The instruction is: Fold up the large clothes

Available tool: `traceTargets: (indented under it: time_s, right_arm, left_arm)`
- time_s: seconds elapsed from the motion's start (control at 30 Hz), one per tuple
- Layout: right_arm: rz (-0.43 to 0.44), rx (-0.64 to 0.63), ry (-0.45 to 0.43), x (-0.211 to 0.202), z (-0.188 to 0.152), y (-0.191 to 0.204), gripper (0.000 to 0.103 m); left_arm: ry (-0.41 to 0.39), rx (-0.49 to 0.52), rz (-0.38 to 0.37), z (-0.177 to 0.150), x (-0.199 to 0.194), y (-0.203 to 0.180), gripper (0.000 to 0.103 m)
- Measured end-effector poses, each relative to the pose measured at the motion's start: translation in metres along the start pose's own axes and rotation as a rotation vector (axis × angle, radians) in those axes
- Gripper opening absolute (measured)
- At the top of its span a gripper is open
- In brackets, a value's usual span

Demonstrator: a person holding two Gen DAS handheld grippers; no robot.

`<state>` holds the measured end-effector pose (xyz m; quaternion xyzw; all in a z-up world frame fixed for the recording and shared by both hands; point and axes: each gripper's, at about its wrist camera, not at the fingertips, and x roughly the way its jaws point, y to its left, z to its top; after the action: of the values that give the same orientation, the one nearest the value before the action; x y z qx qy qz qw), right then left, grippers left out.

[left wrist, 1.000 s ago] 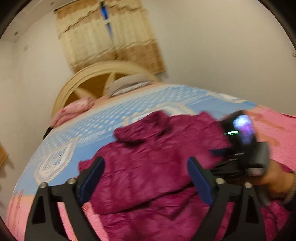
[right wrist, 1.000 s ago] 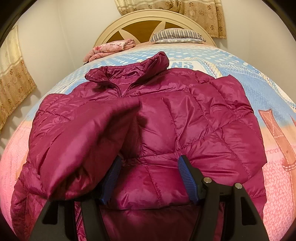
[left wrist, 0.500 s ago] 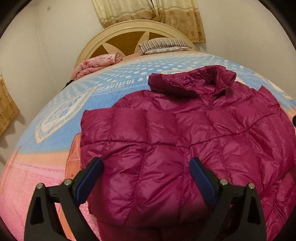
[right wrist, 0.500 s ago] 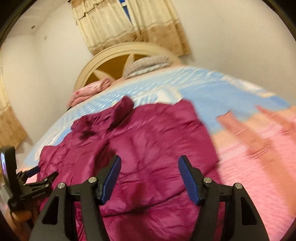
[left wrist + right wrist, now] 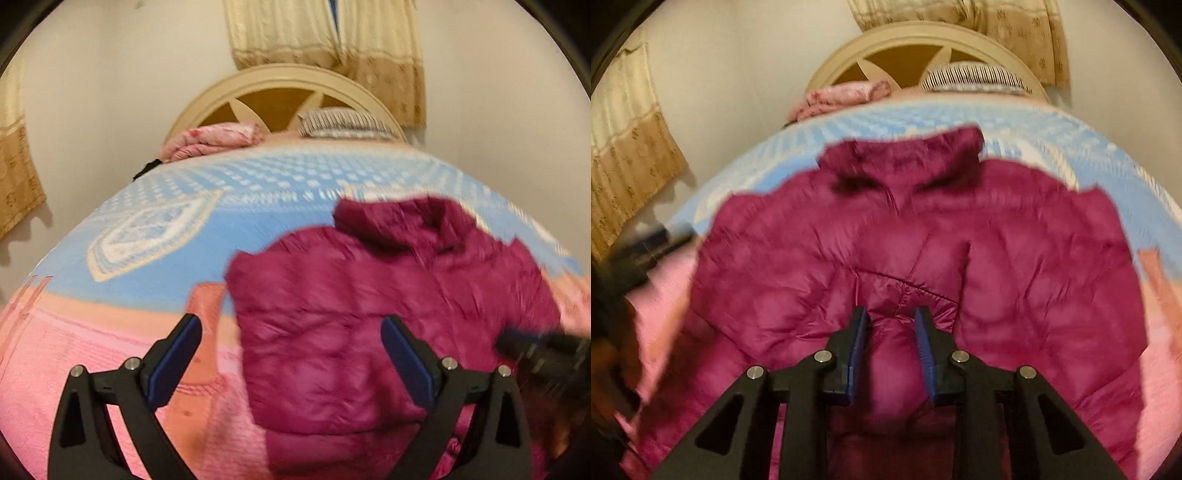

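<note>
Slippery magenta puffer jacket (image 5: 1015, 258): your right gripper (image 5: 892, 354) has just closed narrowly on its hem bulge, which may squirt out; left gripper (image 5: 291, 363) hangs wide, empty.

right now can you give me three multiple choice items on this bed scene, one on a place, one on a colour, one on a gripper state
1. Where does the striped pillow lie?
A. at the headboard
B. on the jacket
C. on the floor

2. What colour is the puffer jacket?
A. navy
B. magenta
C. grey

3. How does the right gripper stand?
A. wide open above the bedspread
B. out of sight
C. closed on a fold of the jacket

Answers:
1 A, the pillow rests against the curved headboard at the far end of the bed.
2 B, the quilted fabric is deep magenta in both views.
3 C, its jaws have just been closing and a bulge of jacket fabric is pinched between the blue pads.
</note>
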<state>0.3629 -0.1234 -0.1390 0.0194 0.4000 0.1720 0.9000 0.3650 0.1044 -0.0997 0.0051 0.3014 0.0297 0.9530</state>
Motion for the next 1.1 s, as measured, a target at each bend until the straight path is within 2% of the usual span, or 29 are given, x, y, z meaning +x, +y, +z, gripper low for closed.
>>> traceTargets:
  time_s: [0.13, 0.23, 0.3, 0.47, 0.73, 1.1]
  right_arm:
    - [0.009, 0.017, 0.011, 0.005, -0.005, -0.006, 0.028]
    - [0.003, 0.01, 0.007, 0.007, -0.008, -0.007, 0.028]
    - [0.002, 0.012, 0.001, 0.009, -0.009, -0.005, 0.028]
    - [0.009, 0.023, -0.006, 0.01, -0.009, -0.002, 0.028]
    - [0.008, 0.021, -0.007, 0.008, -0.011, -0.002, 0.028]
    - [-0.001, 0.016, -0.003, 0.009, -0.012, -0.002, 0.028]
  left_arm:
    - [0.022, -0.086, -0.088, 0.019, 0.008, -0.008, 0.1]
    - [0.036, -0.06, -0.144, 0.022, 0.022, -0.036, 0.1]
    - [0.077, -0.029, -0.159, 0.018, 0.039, -0.054, 0.1]
    - [0.144, -0.012, -0.084, 0.004, 0.078, -0.061, 0.1]
    - [0.192, -0.022, -0.086, -0.012, 0.096, -0.055, 0.101]
    - [0.249, 0.004, -0.056, -0.017, 0.106, -0.061, 0.103]
